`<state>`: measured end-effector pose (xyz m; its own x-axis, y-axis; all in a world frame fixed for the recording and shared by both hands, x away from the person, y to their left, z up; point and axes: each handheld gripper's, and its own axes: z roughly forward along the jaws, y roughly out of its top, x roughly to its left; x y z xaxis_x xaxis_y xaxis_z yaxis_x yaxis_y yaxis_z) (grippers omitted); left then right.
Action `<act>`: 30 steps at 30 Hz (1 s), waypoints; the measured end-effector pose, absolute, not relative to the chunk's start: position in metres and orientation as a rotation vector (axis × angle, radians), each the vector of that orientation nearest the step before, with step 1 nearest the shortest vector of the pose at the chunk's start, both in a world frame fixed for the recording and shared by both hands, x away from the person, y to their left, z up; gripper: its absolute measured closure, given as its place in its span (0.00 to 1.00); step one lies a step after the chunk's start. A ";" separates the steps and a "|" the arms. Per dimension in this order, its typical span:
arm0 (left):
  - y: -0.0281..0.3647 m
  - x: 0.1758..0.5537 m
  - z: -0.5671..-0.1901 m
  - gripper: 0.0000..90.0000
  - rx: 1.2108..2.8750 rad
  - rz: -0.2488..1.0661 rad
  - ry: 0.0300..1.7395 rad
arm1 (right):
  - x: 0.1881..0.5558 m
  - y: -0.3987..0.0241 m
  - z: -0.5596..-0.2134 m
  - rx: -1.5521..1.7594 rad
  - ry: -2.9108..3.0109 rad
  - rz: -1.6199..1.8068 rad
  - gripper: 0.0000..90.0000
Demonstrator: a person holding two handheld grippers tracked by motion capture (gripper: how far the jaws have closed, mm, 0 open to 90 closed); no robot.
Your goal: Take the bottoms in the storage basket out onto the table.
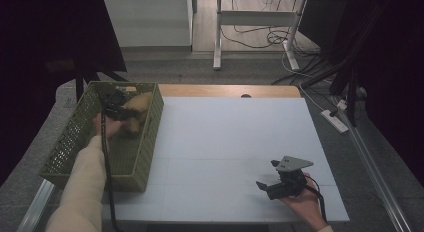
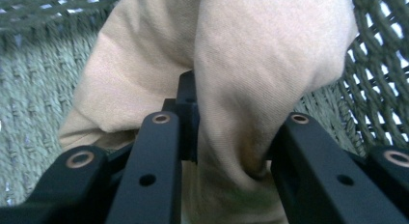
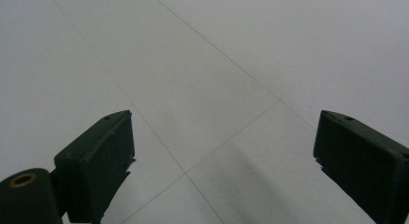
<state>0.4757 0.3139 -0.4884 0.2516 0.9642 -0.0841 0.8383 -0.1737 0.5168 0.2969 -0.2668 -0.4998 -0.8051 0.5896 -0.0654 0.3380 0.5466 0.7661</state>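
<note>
High view finds the left gripper (image 1: pixel 116 105) inside the green basket (image 1: pixel 150 142), clamped on a tan cloth (image 2: pixel 251 64). Best lift straight up, clearing its rim. Right gripper (image 1: pixel 272 179), well outside the basket, gapes.

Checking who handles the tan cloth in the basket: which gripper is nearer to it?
Left. The left gripper pinches the tan cloth inside the green basket; the right gripper rests far off on the white table.

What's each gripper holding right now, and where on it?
Left gripper pinches a fold of the tan cloth in the green woven basket; right gripper holds nothing.
</note>
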 end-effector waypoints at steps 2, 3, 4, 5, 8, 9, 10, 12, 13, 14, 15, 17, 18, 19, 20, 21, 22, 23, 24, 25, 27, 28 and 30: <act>0.315 0.473 -0.485 0.80 2.050 0.374 1.628 | 0.297 -0.267 -0.500 0.765 2.471 1.124 0.08; 0.315 0.473 -0.485 0.80 2.050 0.374 1.628 | 0.297 -0.267 -0.500 0.766 2.471 1.123 0.08; 0.315 0.472 -0.484 0.80 2.048 0.381 1.624 | 0.297 -0.267 -0.500 0.766 2.471 1.123 0.08; 0.315 0.471 -0.482 0.80 2.041 0.390 1.623 | 0.297 -0.267 -0.500 0.765 2.471 1.118 0.08; 0.315 0.468 -0.479 0.80 2.025 0.405 1.613 | 0.297 -0.266 -0.500 0.762 2.471 1.117 0.08; 0.315 0.467 -0.477 0.80 2.019 0.415 1.609 | 0.297 -0.266 -0.500 0.760 2.472 1.117 0.08; 0.315 0.465 -0.474 0.80 2.006 0.418 1.600 | 0.297 -0.266 -0.500 0.760 2.470 1.117 0.08; 0.314 0.464 -0.472 0.80 1.997 0.424 1.592 | 0.297 -0.267 -0.500 0.761 2.468 1.120 0.08; 0.314 0.462 -0.470 0.80 1.990 0.425 1.588 | 0.297 -0.267 -0.500 0.764 2.469 1.122 0.08; 0.314 0.461 -0.469 0.80 1.986 0.428 1.588 | 0.297 -0.266 -0.500 0.762 2.470 1.122 0.08; 0.314 0.461 -0.469 0.80 1.986 0.428 1.588 | 0.297 -0.266 -0.500 0.760 2.470 1.121 0.08; 0.314 0.460 -0.466 0.80 1.973 0.433 1.583 | 0.297 -0.266 -0.500 0.759 2.471 1.122 0.08; 0.314 0.458 -0.463 0.80 1.958 0.431 1.579 | 0.297 -0.266 -0.500 0.758 2.471 1.124 0.08; 0.314 0.457 -0.462 0.80 1.950 0.436 1.578 | 0.297 -0.266 -0.500 0.758 2.471 1.123 0.08; 0.315 0.456 -0.461 0.80 1.942 0.438 1.575 | 0.297 -0.266 -0.500 0.756 2.471 1.122 0.08; 0.315 0.456 -0.461 0.80 1.942 0.438 1.575 | 0.297 -0.266 -0.500 0.756 2.471 1.122 0.08; 0.316 0.453 -0.458 0.80 1.923 0.437 1.572 | 0.297 -0.266 -0.500 0.757 2.470 1.124 0.08; 0.317 0.453 -0.457 0.80 1.919 0.437 1.570 | 0.297 -0.266 -0.500 0.757 2.468 1.123 0.08; 0.317 0.453 -0.457 0.80 1.919 0.437 1.570 | 0.297 -0.266 -0.500 0.759 2.468 1.123 0.08; 0.318 0.450 -0.455 0.80 1.911 0.443 1.572 | 0.297 -0.266 -0.500 0.759 2.469 1.123 0.08; 0.319 0.449 -0.454 0.80 1.901 0.443 1.571 | 0.296 -0.266 -0.500 0.757 2.469 1.122 0.08; 0.320 0.448 -0.452 0.80 1.891 0.443 1.569 | 0.296 -0.266 -0.500 0.757 2.469 1.122 0.08; 0.323 0.444 -0.448 0.80 1.863 0.450 1.563 | 0.296 -0.266 -0.500 0.756 2.467 1.122 0.08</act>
